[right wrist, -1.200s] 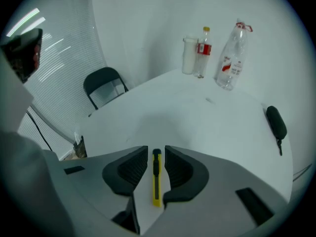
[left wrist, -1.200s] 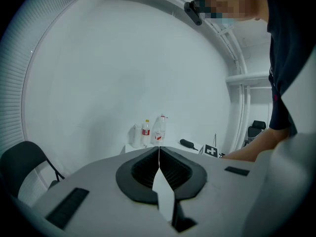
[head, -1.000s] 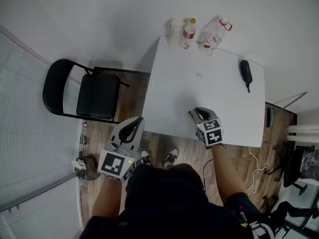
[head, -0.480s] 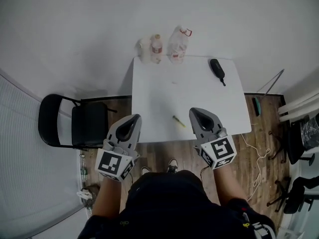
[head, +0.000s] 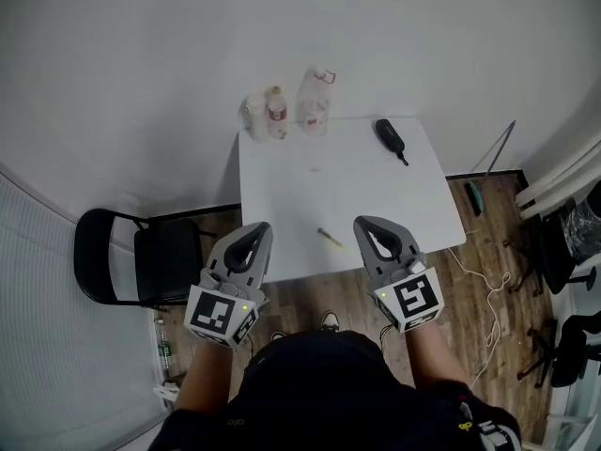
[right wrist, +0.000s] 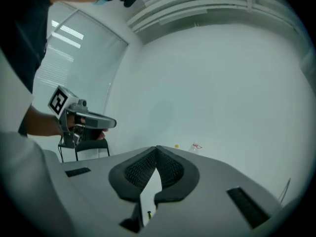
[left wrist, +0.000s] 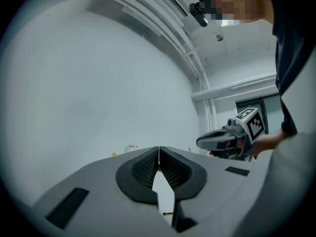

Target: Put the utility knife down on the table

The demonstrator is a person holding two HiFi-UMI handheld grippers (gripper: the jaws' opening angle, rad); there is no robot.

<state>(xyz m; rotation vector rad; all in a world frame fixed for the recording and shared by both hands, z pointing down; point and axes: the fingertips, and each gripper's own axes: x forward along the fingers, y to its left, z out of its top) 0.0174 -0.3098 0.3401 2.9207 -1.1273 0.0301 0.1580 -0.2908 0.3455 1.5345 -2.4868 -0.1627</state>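
One second after working low at the white table [head: 376, 186], pulled the right gripper [head: 364, 224] back level with the left gripper [head: 261, 225], both sets of jaws pressed together on nothing, and left the utility knife [head: 330, 238] lying near the table's front edge, so placing looked done.

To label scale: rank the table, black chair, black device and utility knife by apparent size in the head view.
1. table
2. black chair, on the floor, farther from the camera
3. black device
4. utility knife
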